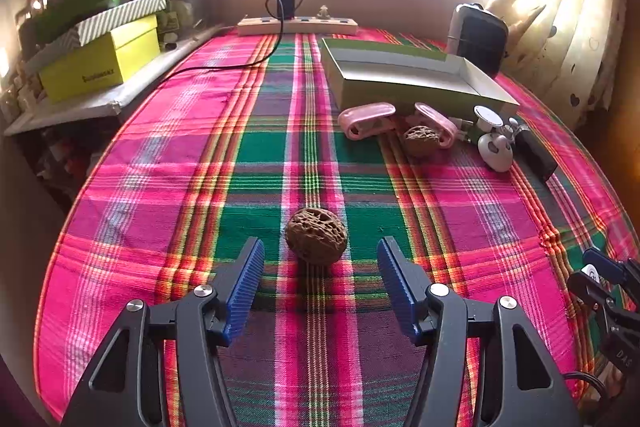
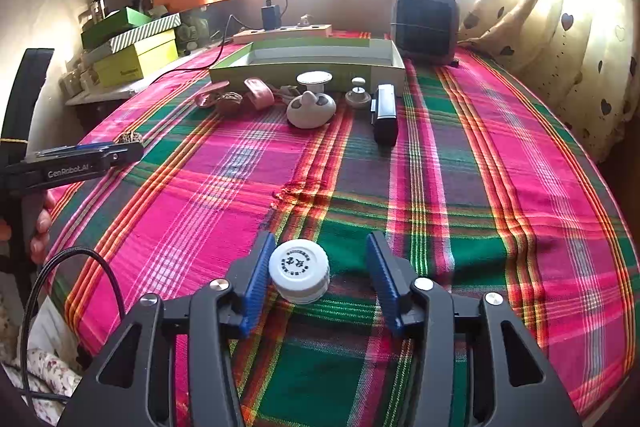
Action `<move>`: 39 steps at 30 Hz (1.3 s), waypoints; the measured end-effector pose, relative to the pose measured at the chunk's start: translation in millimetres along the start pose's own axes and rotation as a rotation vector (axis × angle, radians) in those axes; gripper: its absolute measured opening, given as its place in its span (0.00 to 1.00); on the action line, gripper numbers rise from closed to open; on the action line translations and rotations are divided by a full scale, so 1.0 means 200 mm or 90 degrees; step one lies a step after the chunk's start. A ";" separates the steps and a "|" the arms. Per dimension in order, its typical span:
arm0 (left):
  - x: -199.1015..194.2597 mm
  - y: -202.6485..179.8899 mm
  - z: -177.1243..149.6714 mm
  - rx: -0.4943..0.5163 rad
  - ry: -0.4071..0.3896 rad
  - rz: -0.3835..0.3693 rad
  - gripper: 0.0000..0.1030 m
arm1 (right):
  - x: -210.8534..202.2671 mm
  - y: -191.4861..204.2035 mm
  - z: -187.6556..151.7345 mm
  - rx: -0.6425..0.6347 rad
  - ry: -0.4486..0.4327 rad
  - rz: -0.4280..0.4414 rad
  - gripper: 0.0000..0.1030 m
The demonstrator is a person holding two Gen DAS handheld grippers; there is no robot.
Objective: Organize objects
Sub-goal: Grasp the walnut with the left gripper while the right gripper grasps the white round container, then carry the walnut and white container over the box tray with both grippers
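A brown wrinkled walnut (image 1: 316,235) lies on the plaid cloth between and just ahead of the fingertips of my open left gripper (image 1: 320,255); it also shows in the right wrist view (image 2: 130,137). A small white capped bottle (image 2: 299,271) stands between the fingers of my open right gripper (image 2: 318,247), against the left finger. A shallow green open box (image 1: 404,75) (image 2: 312,61) lies at the far side. In front of it lie a second walnut (image 1: 421,139), pink clips (image 1: 366,119), a white gadget (image 2: 310,109), a knob (image 2: 357,94) and a black device (image 2: 385,113).
A power strip (image 1: 297,25) with a charger and cable lies at the table's far edge. A small heater (image 2: 425,23) stands at the back right. Stacked boxes (image 1: 100,59) sit on a shelf at left. Curtains (image 2: 560,7) hang at right.
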State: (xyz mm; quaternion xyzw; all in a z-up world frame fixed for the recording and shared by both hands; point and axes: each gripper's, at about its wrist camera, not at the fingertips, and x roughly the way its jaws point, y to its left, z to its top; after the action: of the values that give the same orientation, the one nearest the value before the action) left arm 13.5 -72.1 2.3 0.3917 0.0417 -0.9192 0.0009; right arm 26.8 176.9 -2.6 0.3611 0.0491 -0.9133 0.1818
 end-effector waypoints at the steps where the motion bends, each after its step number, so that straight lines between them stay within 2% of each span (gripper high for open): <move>1: 0.00 0.00 0.00 0.000 0.002 -0.004 0.51 | 0.00 0.00 0.00 -0.001 -0.001 0.000 0.43; 3: 0.01 0.00 0.00 0.001 0.002 -0.004 0.44 | 0.00 0.00 0.00 -0.001 -0.003 -0.001 0.37; 11: 0.02 -0.01 0.01 0.007 0.000 -0.001 0.28 | 0.00 0.00 0.00 -0.005 -0.006 0.002 0.28; 27: 0.02 -0.03 0.05 0.009 -0.004 -0.013 0.27 | 0.02 -0.01 0.04 -0.002 -0.004 0.016 0.28; 39: 0.00 -0.11 0.21 0.032 -0.019 -0.041 0.27 | 0.07 -0.01 0.25 -0.001 -0.018 0.043 0.28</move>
State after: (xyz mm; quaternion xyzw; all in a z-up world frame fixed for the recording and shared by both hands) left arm -17.3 -53.8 31.7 0.3764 0.0315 -0.9251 -0.0378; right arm -15.2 164.2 24.7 0.3494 0.0351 -0.9116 0.2139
